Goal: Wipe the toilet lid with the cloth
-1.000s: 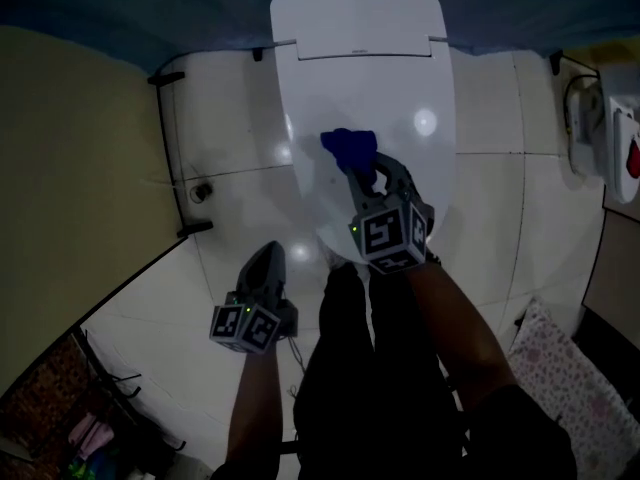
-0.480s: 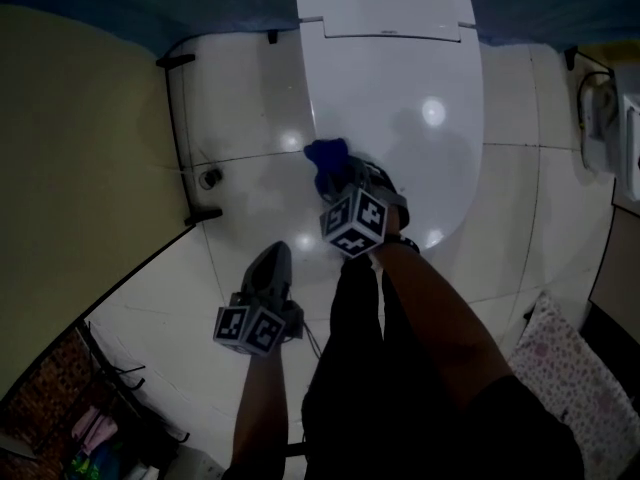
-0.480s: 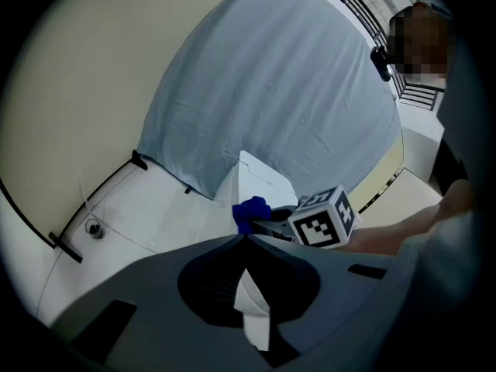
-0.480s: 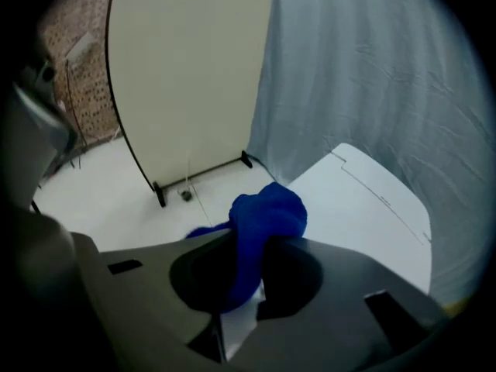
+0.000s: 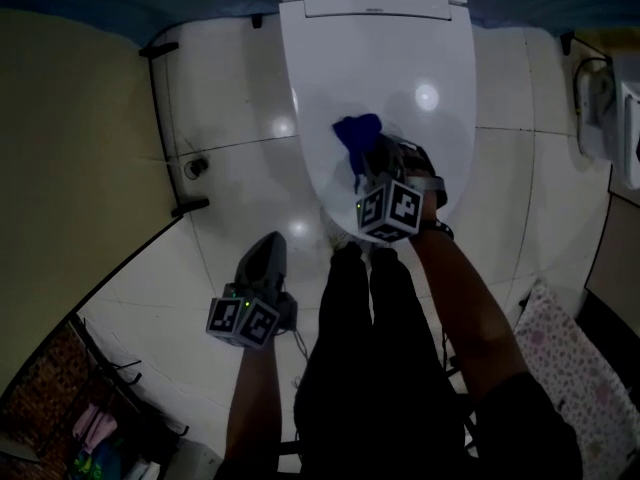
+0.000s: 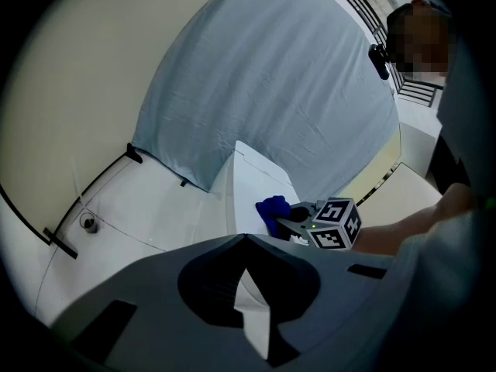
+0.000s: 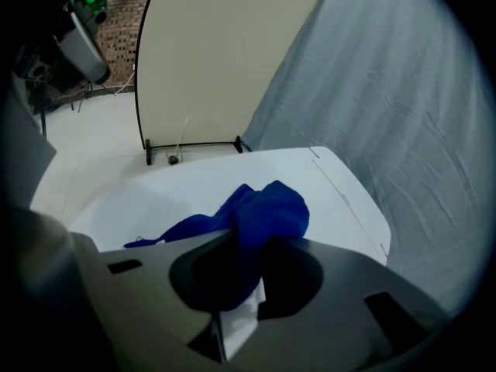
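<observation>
Wiping stroke on the closed toilet lid (image 5: pixel 400 58). Your right gripper (image 5: pixel 366 166) is clamped on the blue cloth (image 5: pixel 357 133), which sits bunched on the lid's front half, left of the lid's midline. A loose tail of the cloth trails sideways across the lid surface in the right gripper view. Your left gripper (image 5: pixel 268 253) hangs off the lid's front-left corner, above the tiled floor (image 5: pixel 230 118). Its tongs are pressed together with nothing between them, and it is well apart from the cloth.

Likely faults from this position:
(a) The cloth is a tight wad, so it probably touches the lid over a small patch only. Wide spacing between passes would leave unwiped strips, most likely toward the lid's right side and hinge end.
(b) The jaw tips lie close behind the wad. Tilting the gripper steeply toward the lid could bring hard plastic onto the glossy surface.
(c) Dragging against the trailing tail may tug the cloth out of the grip.
(d) A stroke carried past the lid's front-left edge could drop the cloth off the lid.
</observation>
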`<state>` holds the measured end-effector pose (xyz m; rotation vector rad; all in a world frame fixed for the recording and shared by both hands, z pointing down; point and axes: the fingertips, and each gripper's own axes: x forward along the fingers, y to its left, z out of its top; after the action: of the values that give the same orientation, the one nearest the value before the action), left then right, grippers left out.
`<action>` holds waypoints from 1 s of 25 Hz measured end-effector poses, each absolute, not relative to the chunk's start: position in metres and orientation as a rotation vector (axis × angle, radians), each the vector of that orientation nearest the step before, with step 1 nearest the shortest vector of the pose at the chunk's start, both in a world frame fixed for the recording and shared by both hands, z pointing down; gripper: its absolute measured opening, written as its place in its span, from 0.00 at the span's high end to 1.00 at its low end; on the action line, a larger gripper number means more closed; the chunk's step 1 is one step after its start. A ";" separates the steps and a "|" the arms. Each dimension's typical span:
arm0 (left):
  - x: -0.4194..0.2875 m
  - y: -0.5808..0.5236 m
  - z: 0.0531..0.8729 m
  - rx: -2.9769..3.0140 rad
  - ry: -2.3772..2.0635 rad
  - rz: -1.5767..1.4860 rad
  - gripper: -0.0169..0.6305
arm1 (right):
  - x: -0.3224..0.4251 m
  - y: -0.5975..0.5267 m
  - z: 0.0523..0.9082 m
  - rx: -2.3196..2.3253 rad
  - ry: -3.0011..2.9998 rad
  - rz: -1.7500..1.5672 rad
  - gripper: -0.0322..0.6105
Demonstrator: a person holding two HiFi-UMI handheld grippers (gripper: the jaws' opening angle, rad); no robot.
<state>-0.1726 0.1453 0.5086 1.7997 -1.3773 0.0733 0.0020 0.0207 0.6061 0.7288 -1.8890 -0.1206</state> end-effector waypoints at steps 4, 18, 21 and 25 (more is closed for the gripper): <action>-0.152 0.144 0.510 1.816 -1.349 0.077 0.99 | 0.069 0.017 0.608 0.806 -1.826 -0.105 0.86; -0.105 0.147 0.524 1.859 -1.265 0.133 0.99 | 0.237 0.039 0.608 0.981 -1.619 -0.055 0.86; -0.109 0.151 0.527 1.848 -1.279 0.142 0.99 | 0.237 0.039 0.608 0.985 -1.617 -0.049 0.86; -0.119 0.150 0.523 1.843 -1.318 0.138 0.99 | 0.242 0.038 0.607 0.971 -1.594 -0.061 0.86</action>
<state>-0.1186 0.1502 0.5233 1.8433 -1.3177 0.1382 0.2421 0.0380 0.6074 0.9708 -1.5944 -0.0613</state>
